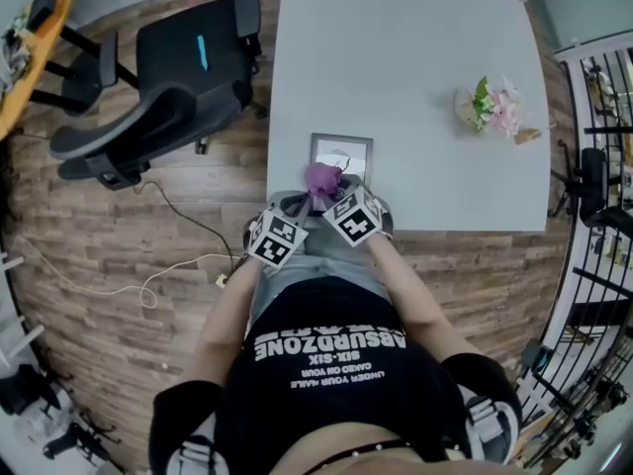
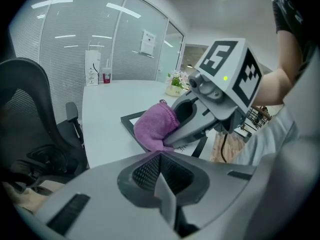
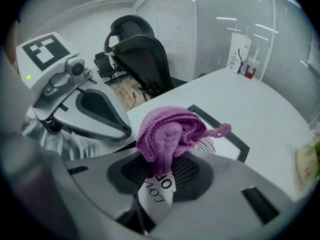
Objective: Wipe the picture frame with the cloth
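Note:
The dark-rimmed picture frame lies flat near the white table's front edge. A bunched purple cloth with a white label hangs over the frame's near part, and my right gripper is shut on it. In the right gripper view the cloth fills the jaws of the right gripper, with the frame behind it. My left gripper sits just left of the cloth, apart from it. In its own view the left gripper has its jaws shut on nothing, facing the cloth and frame.
A small pot of flowers stands on the table at the right. A black office chair is left of the table, with a cable on the wood floor. A paper bag stands at the table's far end.

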Demonstrator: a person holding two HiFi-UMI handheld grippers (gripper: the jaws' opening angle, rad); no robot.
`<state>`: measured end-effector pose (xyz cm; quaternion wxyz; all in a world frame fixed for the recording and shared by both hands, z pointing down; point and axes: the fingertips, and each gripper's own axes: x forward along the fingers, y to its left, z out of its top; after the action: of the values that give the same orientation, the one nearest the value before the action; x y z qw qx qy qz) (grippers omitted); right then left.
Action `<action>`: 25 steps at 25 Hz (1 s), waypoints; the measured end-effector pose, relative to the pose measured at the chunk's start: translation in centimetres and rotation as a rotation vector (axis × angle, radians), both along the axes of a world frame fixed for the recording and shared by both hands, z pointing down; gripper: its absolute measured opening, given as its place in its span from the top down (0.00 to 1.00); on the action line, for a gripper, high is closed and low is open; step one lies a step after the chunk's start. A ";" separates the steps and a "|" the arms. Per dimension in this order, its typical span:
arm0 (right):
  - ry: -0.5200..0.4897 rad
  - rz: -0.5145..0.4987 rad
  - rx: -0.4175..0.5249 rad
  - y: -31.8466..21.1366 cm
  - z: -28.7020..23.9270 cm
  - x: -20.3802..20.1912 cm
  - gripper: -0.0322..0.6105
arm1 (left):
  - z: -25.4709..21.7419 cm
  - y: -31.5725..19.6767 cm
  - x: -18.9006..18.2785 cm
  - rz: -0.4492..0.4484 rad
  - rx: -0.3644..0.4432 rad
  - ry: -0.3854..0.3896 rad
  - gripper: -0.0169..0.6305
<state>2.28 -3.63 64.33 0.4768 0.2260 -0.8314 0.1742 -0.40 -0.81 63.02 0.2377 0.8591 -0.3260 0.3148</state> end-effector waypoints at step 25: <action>0.022 0.119 0.074 -8.6 -0.1 -0.5 0.77 | 1.7 -0.2 0.6 -0.002 -0.073 -0.008 0.95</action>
<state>1.76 -12.20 64.23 0.4662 0.2943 -0.8170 0.1688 0.23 -1.03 64.67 0.2678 0.8484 -0.3160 0.3296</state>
